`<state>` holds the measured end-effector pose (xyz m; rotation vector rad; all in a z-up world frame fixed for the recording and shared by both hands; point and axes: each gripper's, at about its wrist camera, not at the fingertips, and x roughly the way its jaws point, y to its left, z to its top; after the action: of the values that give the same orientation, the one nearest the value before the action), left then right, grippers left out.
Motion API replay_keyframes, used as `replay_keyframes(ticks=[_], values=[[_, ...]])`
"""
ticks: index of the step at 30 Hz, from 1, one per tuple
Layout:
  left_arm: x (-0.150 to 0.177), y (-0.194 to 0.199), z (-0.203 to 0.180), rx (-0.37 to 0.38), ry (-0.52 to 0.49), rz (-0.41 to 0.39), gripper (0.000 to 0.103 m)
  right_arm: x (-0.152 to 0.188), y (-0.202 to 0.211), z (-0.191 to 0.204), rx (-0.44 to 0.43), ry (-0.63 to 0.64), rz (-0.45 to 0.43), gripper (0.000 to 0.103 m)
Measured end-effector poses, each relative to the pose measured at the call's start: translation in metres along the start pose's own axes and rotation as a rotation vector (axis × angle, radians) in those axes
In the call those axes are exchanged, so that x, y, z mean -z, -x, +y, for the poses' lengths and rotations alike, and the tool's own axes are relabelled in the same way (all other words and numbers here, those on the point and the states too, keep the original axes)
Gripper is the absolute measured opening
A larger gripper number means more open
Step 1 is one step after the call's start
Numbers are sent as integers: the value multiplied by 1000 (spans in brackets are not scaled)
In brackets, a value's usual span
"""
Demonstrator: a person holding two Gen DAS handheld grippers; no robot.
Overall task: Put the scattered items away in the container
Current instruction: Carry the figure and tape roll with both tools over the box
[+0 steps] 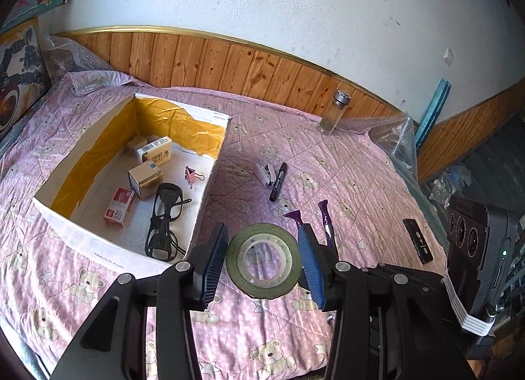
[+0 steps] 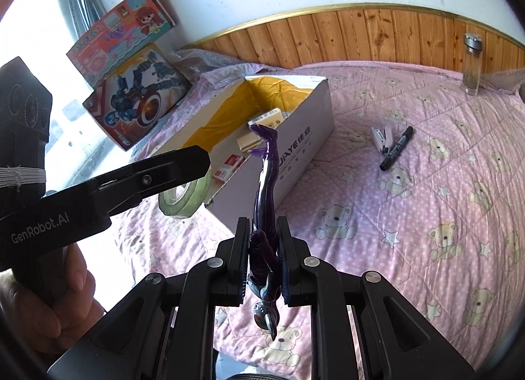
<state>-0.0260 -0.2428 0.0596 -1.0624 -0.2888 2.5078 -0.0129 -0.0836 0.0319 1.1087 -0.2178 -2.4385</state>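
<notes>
A pink quilted bed (image 1: 344,156) holds an open box (image 1: 210,189) at ten o'clock, already containing glasses (image 1: 164,215), small cartons and a clip. The left gripper (image 1: 262,258) has its jaws clamped on a tape roll (image 1: 264,260) near the box's corner. The right gripper (image 2: 262,258) has its jaws clamped on a purple figure (image 2: 265,196). A marker (image 1: 278,181), stapler (image 1: 265,174) and black stick (image 1: 418,243) are left on the bed, with open quilt around them; a jar (image 1: 334,112) stands by the wall.

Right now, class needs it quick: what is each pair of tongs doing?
Left tongs: shut on the green tape roll.
Right tongs: shut on the purple action figure.
</notes>
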Motion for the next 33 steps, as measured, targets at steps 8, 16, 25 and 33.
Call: replay_keyframes(ticks=[8, 16, 25, 33], values=[[-13, 14, 23, -6, 34, -38, 46, -18, -2, 20, -16, 53, -13, 16], [-25, 21, 47, -26, 72, -65, 46, -40, -11, 38, -37, 93, -23, 16], [-43, 26, 77, -58, 103, -91, 46, -68, -25, 51, -57, 128, -36, 16], [-67, 20, 104, -97, 114, -103, 46, -103, -48, 54, -73, 147, -38, 16]])
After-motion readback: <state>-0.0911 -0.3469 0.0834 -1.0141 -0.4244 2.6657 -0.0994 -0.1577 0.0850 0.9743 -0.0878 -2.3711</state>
